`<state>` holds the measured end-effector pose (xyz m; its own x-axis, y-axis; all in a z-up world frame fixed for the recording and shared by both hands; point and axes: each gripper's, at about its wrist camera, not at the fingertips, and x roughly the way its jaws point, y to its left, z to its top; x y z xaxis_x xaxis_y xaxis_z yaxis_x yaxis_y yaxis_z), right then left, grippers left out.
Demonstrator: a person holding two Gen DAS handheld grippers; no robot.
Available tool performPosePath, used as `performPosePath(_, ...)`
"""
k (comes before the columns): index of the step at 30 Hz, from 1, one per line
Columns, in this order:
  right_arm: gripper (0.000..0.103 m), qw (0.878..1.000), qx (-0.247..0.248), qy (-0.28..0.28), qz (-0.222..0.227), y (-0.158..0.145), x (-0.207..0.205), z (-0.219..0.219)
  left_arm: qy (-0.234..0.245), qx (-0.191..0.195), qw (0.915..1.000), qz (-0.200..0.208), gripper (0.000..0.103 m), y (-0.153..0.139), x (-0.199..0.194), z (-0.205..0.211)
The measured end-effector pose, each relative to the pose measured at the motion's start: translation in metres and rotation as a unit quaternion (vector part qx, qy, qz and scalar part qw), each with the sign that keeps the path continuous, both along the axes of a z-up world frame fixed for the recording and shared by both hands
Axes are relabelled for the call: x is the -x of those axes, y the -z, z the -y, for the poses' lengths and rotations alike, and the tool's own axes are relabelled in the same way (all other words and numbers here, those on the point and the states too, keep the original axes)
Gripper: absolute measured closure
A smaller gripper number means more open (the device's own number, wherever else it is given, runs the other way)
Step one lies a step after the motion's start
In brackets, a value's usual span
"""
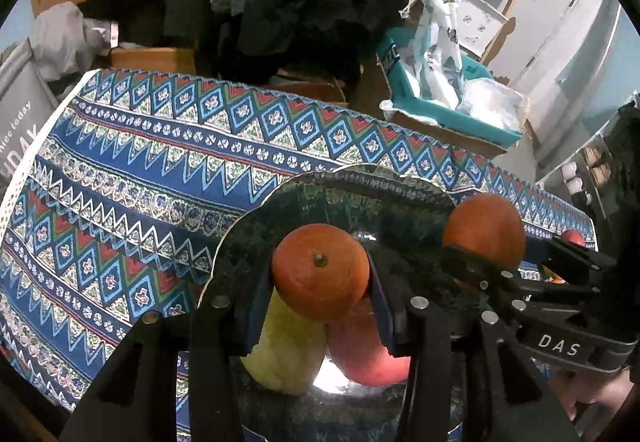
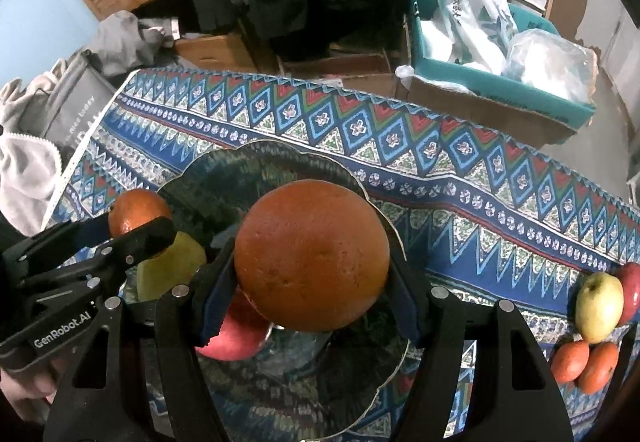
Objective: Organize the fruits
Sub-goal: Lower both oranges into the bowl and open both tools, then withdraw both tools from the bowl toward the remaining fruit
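Orange mandarin [image 1: 320, 278] clamped in left gripper [image 1: 320, 282], bigger orange [image 2: 312, 256] clamped in right gripper [image 2: 310, 274], both over dark plate [image 2: 224, 178] at twelve o'clock

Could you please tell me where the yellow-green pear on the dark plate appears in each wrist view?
Left wrist: yellow-green pear at bottom centre, under the held orange.
Right wrist: the pear sits left of centre, behind the left tongs.
Shared landmark: red apple beside it.

"DAS" on my right gripper [image 1: 500, 262], "GenRobot.AI" on my left gripper [image 2: 132, 230], "today" on the grey bag [image 1: 24, 114] beside my table
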<state>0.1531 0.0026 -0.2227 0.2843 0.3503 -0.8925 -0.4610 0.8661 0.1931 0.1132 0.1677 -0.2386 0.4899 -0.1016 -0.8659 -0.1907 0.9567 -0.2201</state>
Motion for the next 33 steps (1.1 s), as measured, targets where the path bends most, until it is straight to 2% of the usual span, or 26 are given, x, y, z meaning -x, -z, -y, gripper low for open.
performPosePath(6,0.033,1.000,-0.002,0.003,-0.015,0.007,-0.003,-0.003,-0.006,0.001,0.9998,-0.019,0.056,0.011,-0.002,-0.001)
performPosePath(8,0.033,1.000,0.001,0.002,-0.021,0.010,-0.003,-0.004,-0.006,0.000,0.9998,-0.017,0.052,0.010,-0.001,-0.002)
performPosePath(10,0.033,1.000,0.000,0.003,-0.022,0.012,-0.003,-0.004,-0.006,-0.003,0.9999,-0.015,0.040,0.008,-0.001,-0.002)
performPosePath(11,0.033,1.000,-0.005,0.005,-0.018,0.010,-0.003,-0.002,-0.007,-0.006,0.9999,-0.013,0.038,0.007,-0.001,-0.002)
performPosePath(17,0.033,1.000,-0.021,0.012,-0.001,-0.006,-0.004,0.002,-0.007,-0.009,0.9998,-0.018,0.038,0.003,0.004,0.001)
performPosePath(29,0.033,0.998,-0.001,0.021,0.056,-0.039,0.009,0.009,-0.003,-0.028,0.9995,0.015,0.035,-0.039,0.025,0.008)
performPosePath(33,0.033,0.996,0.002,0.028,0.081,-0.057,0.015,0.015,-0.006,-0.032,0.9989,0.033,0.030,-0.054,0.033,0.010)
